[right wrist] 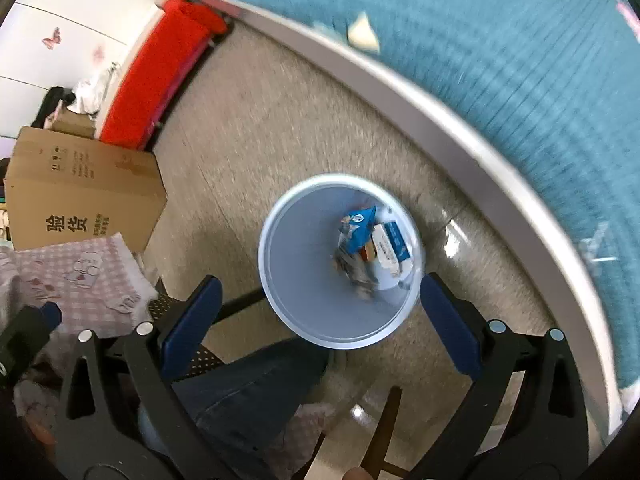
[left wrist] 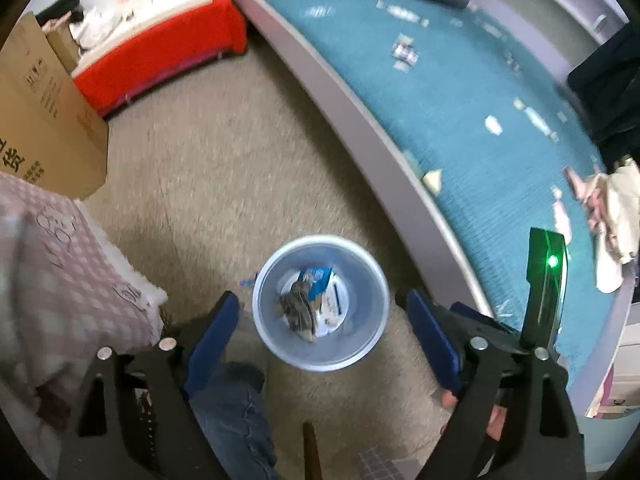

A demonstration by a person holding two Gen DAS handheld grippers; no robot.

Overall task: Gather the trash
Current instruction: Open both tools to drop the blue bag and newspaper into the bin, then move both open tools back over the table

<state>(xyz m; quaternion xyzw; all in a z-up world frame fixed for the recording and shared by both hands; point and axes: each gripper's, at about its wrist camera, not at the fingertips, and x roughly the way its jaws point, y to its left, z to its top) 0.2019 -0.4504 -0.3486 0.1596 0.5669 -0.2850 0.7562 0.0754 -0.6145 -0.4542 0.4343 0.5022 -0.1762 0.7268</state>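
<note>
Hovering over the bin [left wrist: 320, 304], both hand-held grippers, left [left wrist: 320, 320] and right [right wrist: 320, 312], were spread wide, empty; drop looked done, more scraps [left wrist: 493, 125] on the bed [left wrist: 460, 128] next.

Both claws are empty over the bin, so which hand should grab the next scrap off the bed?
Probably right: the right claw, open, sits nearer the bed and its cream scrap.

Below you the bin [right wrist: 304, 280] looks like smooth pale plastic, holding glossy printed wrappers [right wrist: 360, 232] and crumpled paper. The floor [left wrist: 224, 160] at twelve o'clock is matt, speckled stone with a sheen, and the bed cover [left wrist: 460, 120] at two o'clock is ribbed teal cloth. At ten o'clock you see a matt cardboard box [right wrist: 88, 184]; your gripper pads [right wrist: 192, 320] look matt blue.
</note>
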